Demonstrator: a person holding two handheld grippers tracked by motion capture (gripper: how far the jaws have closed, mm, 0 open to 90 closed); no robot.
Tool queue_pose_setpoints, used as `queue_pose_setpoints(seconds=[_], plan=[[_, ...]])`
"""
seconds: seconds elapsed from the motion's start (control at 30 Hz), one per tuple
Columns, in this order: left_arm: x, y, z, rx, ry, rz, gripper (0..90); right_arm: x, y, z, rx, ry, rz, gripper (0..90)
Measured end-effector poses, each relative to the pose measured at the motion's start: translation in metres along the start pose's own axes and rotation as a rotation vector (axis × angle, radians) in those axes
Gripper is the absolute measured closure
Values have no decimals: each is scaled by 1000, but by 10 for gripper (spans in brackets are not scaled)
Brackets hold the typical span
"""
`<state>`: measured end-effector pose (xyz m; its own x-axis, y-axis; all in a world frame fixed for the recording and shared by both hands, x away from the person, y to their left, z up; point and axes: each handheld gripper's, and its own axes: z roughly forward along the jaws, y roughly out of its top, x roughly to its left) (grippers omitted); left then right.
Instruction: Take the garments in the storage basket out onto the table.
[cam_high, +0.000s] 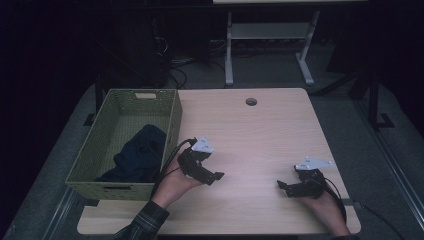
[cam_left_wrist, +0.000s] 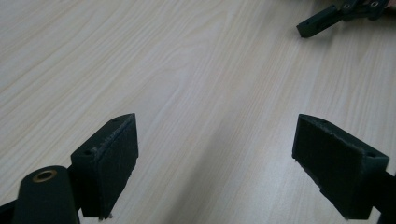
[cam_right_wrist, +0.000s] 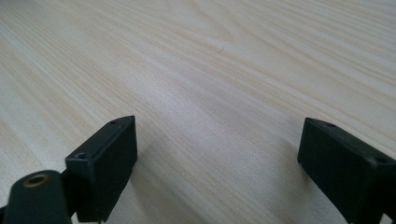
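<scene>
A green woven basket (cam_high: 100, 150) stands at the table's left, with a dark blue cloth (cam_high: 137, 155) bundled inside it. My left gripper (cam_high: 216, 176) is held just right of the basket, low over the wood, jaws wide apart around nothing; its own view (cam_left_wrist: 217, 163) has bare tabletop between the pads. My right gripper (cam_high: 281, 186) rests near the front right of the table, pointing left, also open and empty, with plain wood between its jaws (cam_right_wrist: 217, 163). The right gripper's tip (cam_left_wrist: 322, 21) appears far off in the left gripper view.
The light wooden table (cam_high: 260, 135) has a round cable hole (cam_high: 251, 101) near its far edge. A white desk frame (cam_high: 270, 45) and cables stand on the dark floor behind. Open wood lies between the two grippers.
</scene>
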<state>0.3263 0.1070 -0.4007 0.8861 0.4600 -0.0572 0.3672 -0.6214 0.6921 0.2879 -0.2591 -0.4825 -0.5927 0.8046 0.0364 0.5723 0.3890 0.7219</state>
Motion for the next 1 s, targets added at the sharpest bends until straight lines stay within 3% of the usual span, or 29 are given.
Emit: queue_pose_setpoints(seconds=[0.17,0.23,0.37,1.0], plan=[[0,4,-5,3,1,14,142,0,0,0,0,0,0,116],[-1,5,-5,-5,-5,1,142,0,0,0,0,0,1,116],[1,7,-8,2,-6,14,142,0,0,0,0,0,1,116],[7,18,-23,-14,-18,3,143,0,0,0,0,0,0,116]])
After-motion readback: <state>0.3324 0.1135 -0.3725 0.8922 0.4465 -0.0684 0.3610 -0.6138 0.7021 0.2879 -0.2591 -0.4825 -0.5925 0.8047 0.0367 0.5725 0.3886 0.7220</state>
